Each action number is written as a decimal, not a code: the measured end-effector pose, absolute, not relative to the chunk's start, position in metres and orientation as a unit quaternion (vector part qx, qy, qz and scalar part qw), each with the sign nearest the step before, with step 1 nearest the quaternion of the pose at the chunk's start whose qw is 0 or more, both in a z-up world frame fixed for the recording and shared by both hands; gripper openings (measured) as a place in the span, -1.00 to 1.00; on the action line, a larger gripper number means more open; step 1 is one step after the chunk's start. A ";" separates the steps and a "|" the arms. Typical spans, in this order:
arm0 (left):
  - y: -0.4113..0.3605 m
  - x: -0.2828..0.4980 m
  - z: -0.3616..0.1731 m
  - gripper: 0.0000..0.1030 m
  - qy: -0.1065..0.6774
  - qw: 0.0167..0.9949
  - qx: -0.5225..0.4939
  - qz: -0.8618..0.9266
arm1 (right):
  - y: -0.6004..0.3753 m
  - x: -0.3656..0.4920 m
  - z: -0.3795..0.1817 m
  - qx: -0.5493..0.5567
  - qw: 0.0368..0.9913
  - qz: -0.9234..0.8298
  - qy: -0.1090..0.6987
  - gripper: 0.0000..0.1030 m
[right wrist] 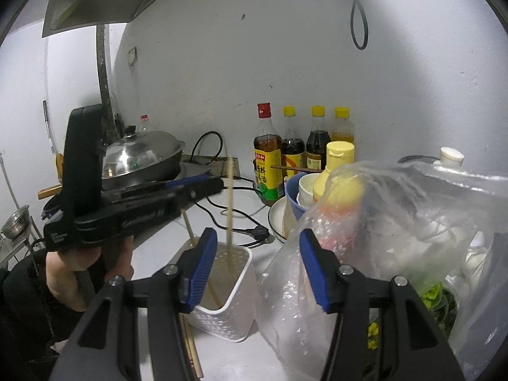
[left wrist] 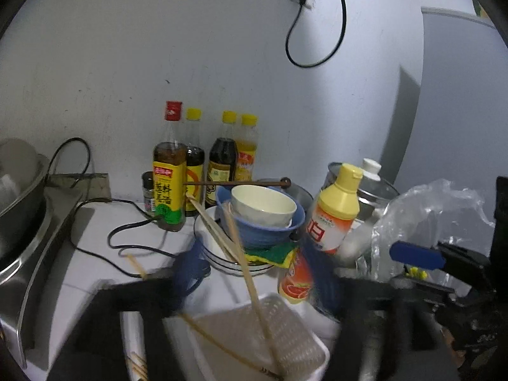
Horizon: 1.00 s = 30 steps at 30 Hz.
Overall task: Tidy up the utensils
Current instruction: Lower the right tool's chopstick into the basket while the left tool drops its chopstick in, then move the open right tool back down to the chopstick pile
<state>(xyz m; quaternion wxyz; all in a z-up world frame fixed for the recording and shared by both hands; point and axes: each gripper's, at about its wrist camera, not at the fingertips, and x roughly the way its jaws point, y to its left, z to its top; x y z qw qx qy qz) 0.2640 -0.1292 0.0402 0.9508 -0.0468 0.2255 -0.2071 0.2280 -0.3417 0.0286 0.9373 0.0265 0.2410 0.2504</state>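
- Nearest, the right claw [right wrist: 257,270] hangs with its jaws apart and nothing between them, just beside the white holder [right wrist: 236,301] on the table [right wrist: 222,358].
- Chopsticks [right wrist: 229,203] stand in that holder, judged freshly dropped.
- Left claw [left wrist: 254,285] gapes above, clamping nothing.

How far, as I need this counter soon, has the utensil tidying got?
Done: two chopsticks stand in the holder. In hand: nothing. The left gripper is open around one of them, and the right gripper is open and empty. Left: a pair on the plates, loose ones beside the holder, and a dark stick across the bowls.
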 end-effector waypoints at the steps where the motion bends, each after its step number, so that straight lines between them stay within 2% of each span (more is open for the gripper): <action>1: -0.127 0.259 0.042 0.46 0.221 0.952 -0.044 -0.207 | -0.340 0.226 0.028 0.027 0.937 0.249 0.243 0.00; 15: -0.064 0.178 0.061 0.50 0.199 0.965 -0.012 -0.173 | -0.318 0.181 0.028 0.016 0.937 0.238 0.255 0.00; 20: -0.036 0.148 0.045 0.51 0.202 0.968 -0.009 -0.149 | -0.299 0.164 0.016 -0.014 0.935 0.211 0.284 0.00; 25: -0.006 0.127 0.015 0.51 0.237 0.963 -0.026 -0.127 | -0.280 0.151 -0.008 -0.050 0.928 0.198 0.311 0.00; 30: 0.016 0.116 -0.011 0.51 0.268 0.956 -0.041 -0.114 | -0.267 0.153 -0.041 -0.048 0.899 0.224 0.373 0.00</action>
